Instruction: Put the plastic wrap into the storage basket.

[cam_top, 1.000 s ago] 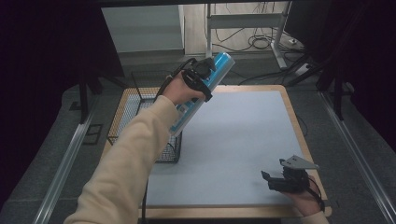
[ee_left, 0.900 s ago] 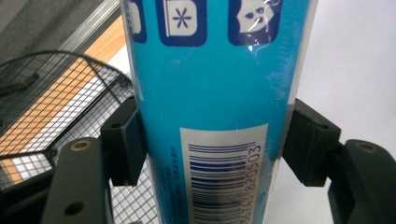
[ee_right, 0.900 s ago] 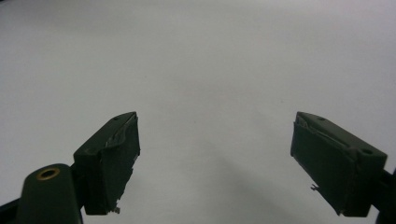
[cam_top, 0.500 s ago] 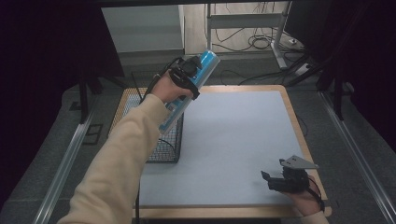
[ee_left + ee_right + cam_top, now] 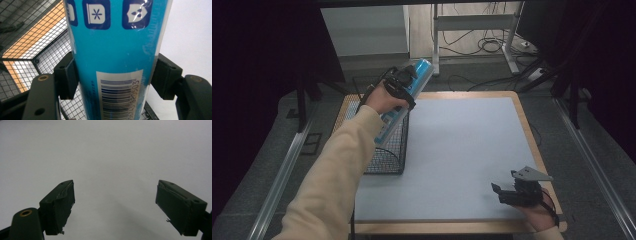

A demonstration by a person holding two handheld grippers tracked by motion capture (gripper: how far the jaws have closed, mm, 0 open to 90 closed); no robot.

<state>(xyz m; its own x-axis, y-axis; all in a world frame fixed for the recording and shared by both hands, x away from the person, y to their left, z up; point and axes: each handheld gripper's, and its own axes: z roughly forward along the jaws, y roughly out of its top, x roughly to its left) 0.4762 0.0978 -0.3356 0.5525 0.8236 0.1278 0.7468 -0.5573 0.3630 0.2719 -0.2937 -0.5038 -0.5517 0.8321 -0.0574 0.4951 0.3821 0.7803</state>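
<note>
The blue tube (image 5: 115, 50) wears a glossy plastic film that catches highlights, with a paper-like barcode label. The basket (image 5: 387, 150) is thin black wire mesh. The tabletop (image 5: 462, 150) is smooth, matt pale grey, edged in wood. The right gripper (image 5: 115, 207) has matt black pads.

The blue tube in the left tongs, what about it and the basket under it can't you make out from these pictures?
- Blue tube: left gripper view cuts off both ends; barcode digits blurred.
- Same tube, high view: the hand and left tongs cover its middle; its lower end merges with the mesh.
- Wire basket: sleeve and tube hide much of its inside in the high view, so contents cannot be told.
</note>
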